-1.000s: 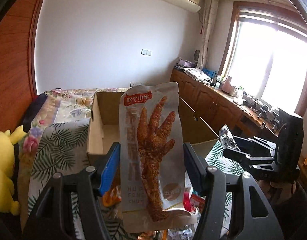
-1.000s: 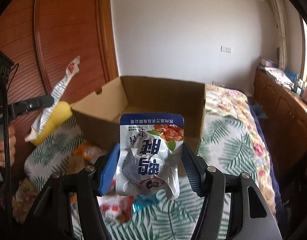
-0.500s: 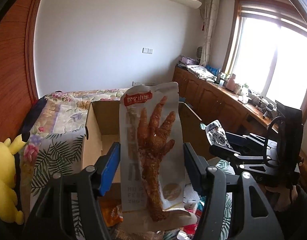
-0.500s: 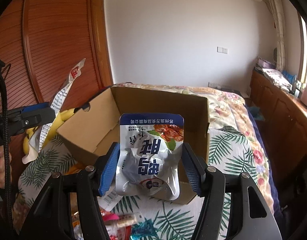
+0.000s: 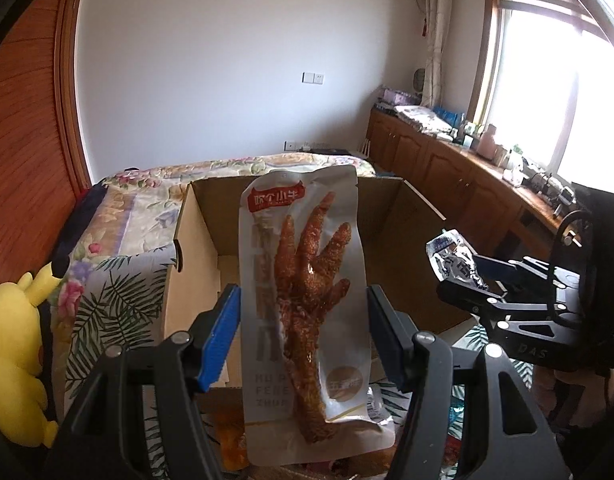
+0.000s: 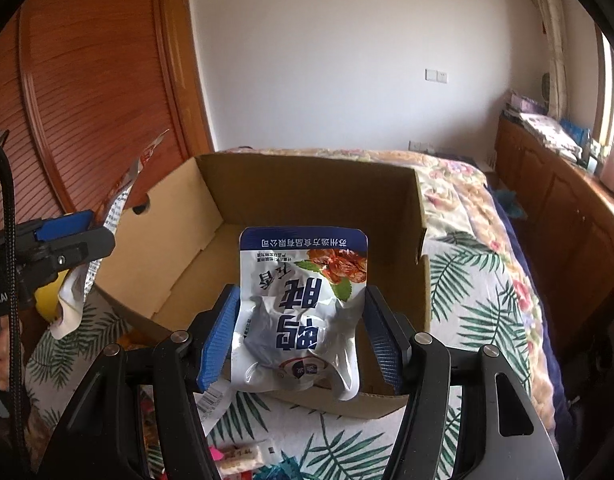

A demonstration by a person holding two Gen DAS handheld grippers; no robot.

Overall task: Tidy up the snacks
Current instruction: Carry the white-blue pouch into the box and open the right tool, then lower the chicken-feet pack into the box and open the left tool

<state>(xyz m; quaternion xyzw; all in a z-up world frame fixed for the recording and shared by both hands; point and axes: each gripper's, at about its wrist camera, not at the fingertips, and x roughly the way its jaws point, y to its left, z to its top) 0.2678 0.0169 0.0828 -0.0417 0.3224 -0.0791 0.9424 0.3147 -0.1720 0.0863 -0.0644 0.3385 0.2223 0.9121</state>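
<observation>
My left gripper (image 5: 303, 336) is shut on a long clear chicken-foot snack packet (image 5: 307, 300), held upright over the near edge of an open cardboard box (image 5: 391, 216). My right gripper (image 6: 301, 336) is shut on a white and blue snack pouch (image 6: 307, 308), held above the box (image 6: 307, 188) at its near wall. Each gripper shows in the other's view: the right one (image 5: 463, 276) at the box's right side, the left one (image 6: 79, 232) at its left side. The box floor looks bare.
The box sits on a bed with a leaf-print cover (image 6: 479, 280). Loose snack packets (image 6: 239, 454) lie on the bed in front of the box. A yellow plush toy (image 5: 15, 356) is at the left. Wooden cabinets (image 5: 447, 168) run along the right under a window.
Both grippers have moved forward and closer to the box with their packets; the box looms larger and both packets now hang over its near edge.
</observation>
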